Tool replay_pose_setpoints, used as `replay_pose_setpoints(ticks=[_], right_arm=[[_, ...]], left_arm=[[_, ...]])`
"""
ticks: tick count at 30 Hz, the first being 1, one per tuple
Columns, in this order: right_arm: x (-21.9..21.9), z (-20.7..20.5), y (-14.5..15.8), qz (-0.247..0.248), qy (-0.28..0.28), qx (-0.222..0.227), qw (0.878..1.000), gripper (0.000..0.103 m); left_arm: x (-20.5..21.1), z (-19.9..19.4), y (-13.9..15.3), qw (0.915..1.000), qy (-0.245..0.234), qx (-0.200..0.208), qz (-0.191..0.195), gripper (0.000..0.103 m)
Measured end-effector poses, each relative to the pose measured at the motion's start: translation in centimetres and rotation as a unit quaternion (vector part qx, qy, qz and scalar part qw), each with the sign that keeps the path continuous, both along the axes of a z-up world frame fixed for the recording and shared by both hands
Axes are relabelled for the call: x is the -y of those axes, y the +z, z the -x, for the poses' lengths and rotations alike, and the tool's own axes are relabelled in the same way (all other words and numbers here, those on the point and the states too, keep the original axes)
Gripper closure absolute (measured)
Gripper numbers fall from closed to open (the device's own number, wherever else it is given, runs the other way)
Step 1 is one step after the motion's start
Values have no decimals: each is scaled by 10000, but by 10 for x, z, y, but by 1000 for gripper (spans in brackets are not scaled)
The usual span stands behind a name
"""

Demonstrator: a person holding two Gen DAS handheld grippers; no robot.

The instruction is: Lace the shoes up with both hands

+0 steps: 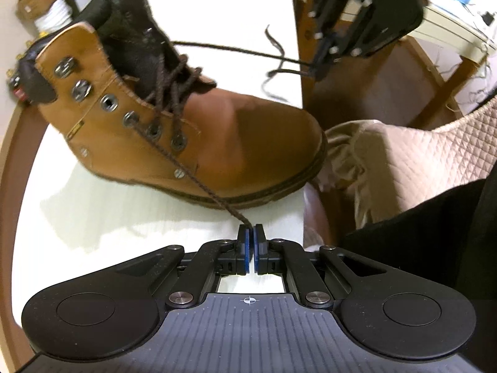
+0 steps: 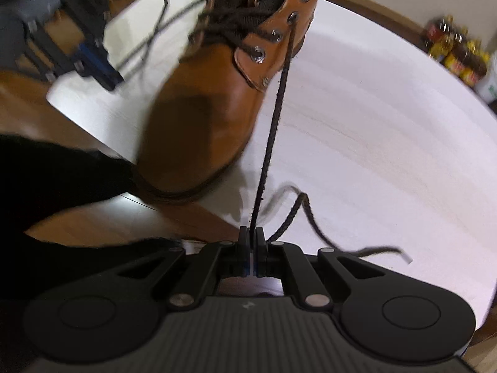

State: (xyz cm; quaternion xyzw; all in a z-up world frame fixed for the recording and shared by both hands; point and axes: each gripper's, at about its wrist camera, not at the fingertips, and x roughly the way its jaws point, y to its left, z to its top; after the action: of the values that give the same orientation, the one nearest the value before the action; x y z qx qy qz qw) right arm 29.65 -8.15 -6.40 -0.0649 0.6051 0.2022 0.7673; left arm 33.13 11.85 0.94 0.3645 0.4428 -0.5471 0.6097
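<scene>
Both ends of the limp dark lace (image 1: 198,174) are pinched taut, one in the left claw (image 1: 250,233) and one in the right claw (image 2: 251,233), running from the stiff, heavy tan boot (image 1: 217,143) on the white worktop (image 1: 77,217); grip near the tips.

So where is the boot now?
In the left wrist view the boot stands on the white table, toe at the table's right edge, with a lace running to the left gripper.
</scene>
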Motion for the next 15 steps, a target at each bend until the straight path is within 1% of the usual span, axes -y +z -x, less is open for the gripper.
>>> replay_pose_setpoints(ticks=[2,3,4,5,6,7,8,9,11,13,14,15], right_arm=[[5,-9,19,-779,-365,-200,9961,101],[8,-16,25,-1126,-519,-277,9919,101],[11,-22,28,-1616,-718,-348,9836,101],[15,-27,35,-2334,-1025,-418,9661,101],[20,-31,41,-2993,-1328,-447,9438,101],[28,-35,47,-3663,-1678,-400,9144,101],[40,-41,53,-4342,-2088,-255,8759,101],[48,-42,57,-4731,-2347,-152,8490,101],[66,-42,58,-4781,-2764,62,8336,101],[83,-42,50,-4535,-3110,193,8350,101],[91,-39,44,-4440,-3304,236,8325,101],[98,-35,33,-4382,-3527,251,8264,101]], left_arm=[[-5,-4,1,9997,253,-31,31,100],[-6,-5,1,9995,310,-29,42,100],[-8,-8,2,9990,432,-37,63,100],[-10,-10,3,9987,501,-29,74,100],[-11,-11,4,9985,545,-15,79,100],[-13,-12,3,9983,573,20,62,100],[-14,-13,3,9982,602,52,55,100],[-15,-13,3,9979,633,79,54,100],[-18,-15,3,9970,756,111,78,99],[-26,-24,8,9955,931,161,59,98],[-30,-26,8,9944,1037,178,27,98],[-33,-28,7,9935,1126,187,-4,98]])
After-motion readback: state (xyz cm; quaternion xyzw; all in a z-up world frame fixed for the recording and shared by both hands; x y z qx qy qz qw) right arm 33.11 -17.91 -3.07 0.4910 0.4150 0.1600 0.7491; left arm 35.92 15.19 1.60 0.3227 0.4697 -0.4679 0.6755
